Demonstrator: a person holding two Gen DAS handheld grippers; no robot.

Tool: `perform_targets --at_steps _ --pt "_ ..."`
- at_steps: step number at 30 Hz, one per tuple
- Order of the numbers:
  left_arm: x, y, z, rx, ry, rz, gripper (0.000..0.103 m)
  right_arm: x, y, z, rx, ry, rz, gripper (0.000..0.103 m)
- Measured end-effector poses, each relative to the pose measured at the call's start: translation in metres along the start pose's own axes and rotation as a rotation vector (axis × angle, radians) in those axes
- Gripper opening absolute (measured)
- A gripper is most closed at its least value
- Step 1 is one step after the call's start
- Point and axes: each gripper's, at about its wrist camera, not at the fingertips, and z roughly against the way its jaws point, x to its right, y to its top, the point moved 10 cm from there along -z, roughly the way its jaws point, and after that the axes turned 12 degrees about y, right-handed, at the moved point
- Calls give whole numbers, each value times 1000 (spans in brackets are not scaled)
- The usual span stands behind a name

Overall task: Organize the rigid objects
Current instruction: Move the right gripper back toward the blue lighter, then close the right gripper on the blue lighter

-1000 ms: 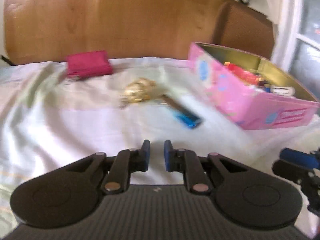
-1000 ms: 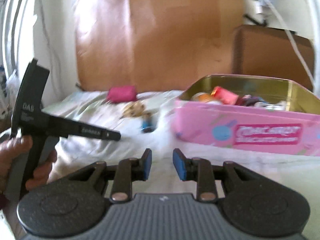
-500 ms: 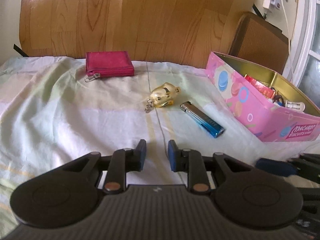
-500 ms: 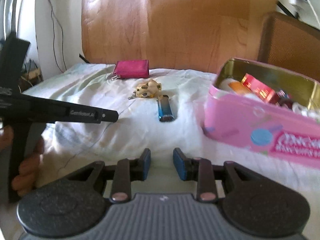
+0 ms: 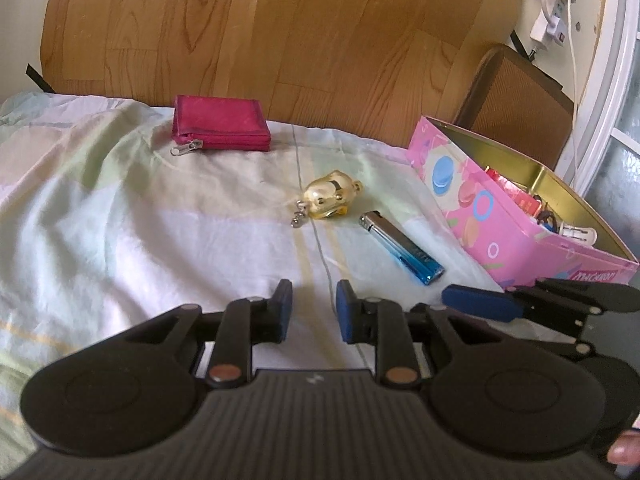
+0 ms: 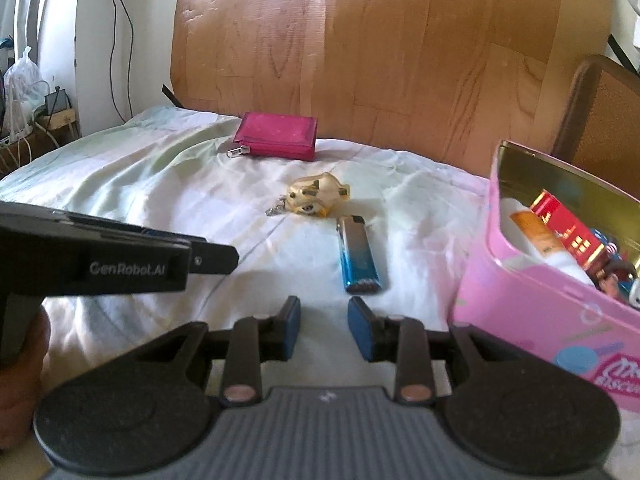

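A blue and silver lighter lies on the pale sheet, beside a gold pig keychain. A red zip wallet lies further back by the headboard. An open pink tin holds several small items at the right. My left gripper is open and empty, short of the keychain and lighter. My right gripper is open and empty, just in front of the lighter's blue end.
A wooden headboard stands behind the bed. A brown chair back is at the far right behind the tin. The right gripper's finger shows low right in the left wrist view. The left gripper's body crosses the right wrist view.
Both grippers have moved forward toward the lighter and keychain, which look nearer now. The right view has swung left off the tin. Jaws stay open.
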Motion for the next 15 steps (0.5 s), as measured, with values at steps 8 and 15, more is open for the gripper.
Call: perform_targets --at_steps 8,15 --pt "-15 6 -2 13 40 40 30 -6 21 3 83 -20 55 29" --pt "-28 10 -5 16 58 102 31 19 30 -34 -3 -87 54 40"
